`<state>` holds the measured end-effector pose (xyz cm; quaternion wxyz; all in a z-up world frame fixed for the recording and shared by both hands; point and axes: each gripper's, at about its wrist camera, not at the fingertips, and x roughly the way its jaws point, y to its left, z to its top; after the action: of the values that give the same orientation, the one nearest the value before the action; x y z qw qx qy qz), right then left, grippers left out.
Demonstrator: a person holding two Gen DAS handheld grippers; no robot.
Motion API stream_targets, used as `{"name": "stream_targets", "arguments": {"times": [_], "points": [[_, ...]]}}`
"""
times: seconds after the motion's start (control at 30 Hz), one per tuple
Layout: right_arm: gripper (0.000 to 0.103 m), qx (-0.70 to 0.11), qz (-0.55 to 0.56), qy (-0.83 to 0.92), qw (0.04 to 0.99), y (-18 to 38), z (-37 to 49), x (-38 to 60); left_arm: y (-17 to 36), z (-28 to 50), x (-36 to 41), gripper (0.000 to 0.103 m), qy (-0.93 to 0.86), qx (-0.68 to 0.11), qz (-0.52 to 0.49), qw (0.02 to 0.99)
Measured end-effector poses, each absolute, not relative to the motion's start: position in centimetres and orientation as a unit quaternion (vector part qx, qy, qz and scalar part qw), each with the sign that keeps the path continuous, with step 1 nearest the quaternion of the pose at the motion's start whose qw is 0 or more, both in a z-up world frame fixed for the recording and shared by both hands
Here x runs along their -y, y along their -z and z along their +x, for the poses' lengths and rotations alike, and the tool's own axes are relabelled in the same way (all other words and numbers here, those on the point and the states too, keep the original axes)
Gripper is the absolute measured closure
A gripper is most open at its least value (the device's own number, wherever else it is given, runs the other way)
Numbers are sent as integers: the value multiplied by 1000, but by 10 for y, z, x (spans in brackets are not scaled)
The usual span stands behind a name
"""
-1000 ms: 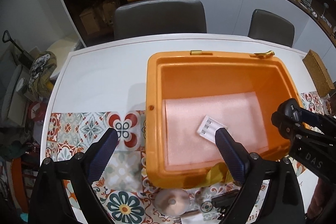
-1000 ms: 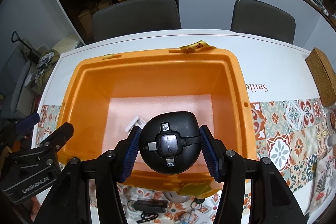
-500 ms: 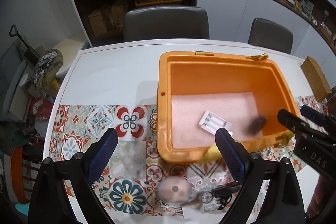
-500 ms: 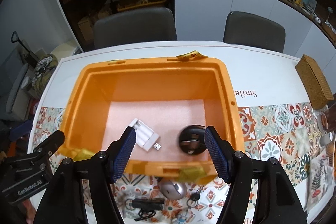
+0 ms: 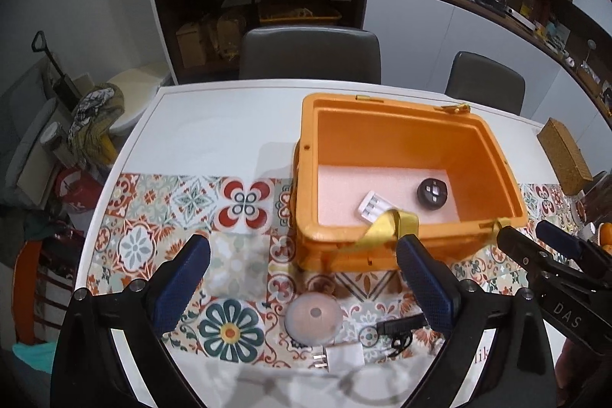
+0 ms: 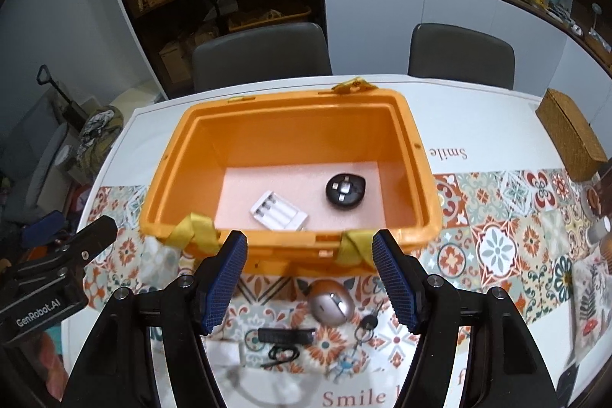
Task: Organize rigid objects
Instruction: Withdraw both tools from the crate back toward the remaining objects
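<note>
An orange box [image 5: 306,159] [image 6: 164,186] stands on the table with pink foam on its floor. On the foam lie a white battery charger [image 5: 373,207] [image 6: 278,211] and a black round cable hub [image 5: 432,192] [image 6: 345,190]. My left gripper [image 5: 302,251] hovers in front of the box, its jaws opening with nothing between them. My right gripper [image 6: 310,243] is open and empty, just short of the box's near wall. On the table beneath lie a silver mouse [image 6: 332,304] [image 5: 313,316], a black stick [image 6: 286,335], keys [image 6: 367,322] and a white plug [image 5: 340,356].
A wicker box [image 6: 570,136] [image 5: 566,155] sits at the table's right edge. Two grey chairs [image 6: 260,56] stand behind the table, with shelves beyond. A patterned runner [image 5: 153,217] covers the near half of the table. Yellow straps [image 6: 195,228] hang over the box's near wall.
The right gripper let go of the black round hub, which now lies in the box. Both grippers drew back and up from the box. The left jaws stand wider.
</note>
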<state>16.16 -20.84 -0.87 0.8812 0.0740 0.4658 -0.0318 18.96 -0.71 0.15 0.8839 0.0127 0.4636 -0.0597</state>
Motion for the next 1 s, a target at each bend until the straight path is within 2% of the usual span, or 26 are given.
{"name": "stream_targets", "arguments": {"times": [0.87, 1.0], "points": [[30, -508, 65, -7, 859, 65, 110, 188, 55, 126, -8, 3, 25, -506, 17, 862], [25, -515, 67, -8, 855, 75, 110, 185, 63, 123, -12, 3, 22, -513, 8, 858]]}}
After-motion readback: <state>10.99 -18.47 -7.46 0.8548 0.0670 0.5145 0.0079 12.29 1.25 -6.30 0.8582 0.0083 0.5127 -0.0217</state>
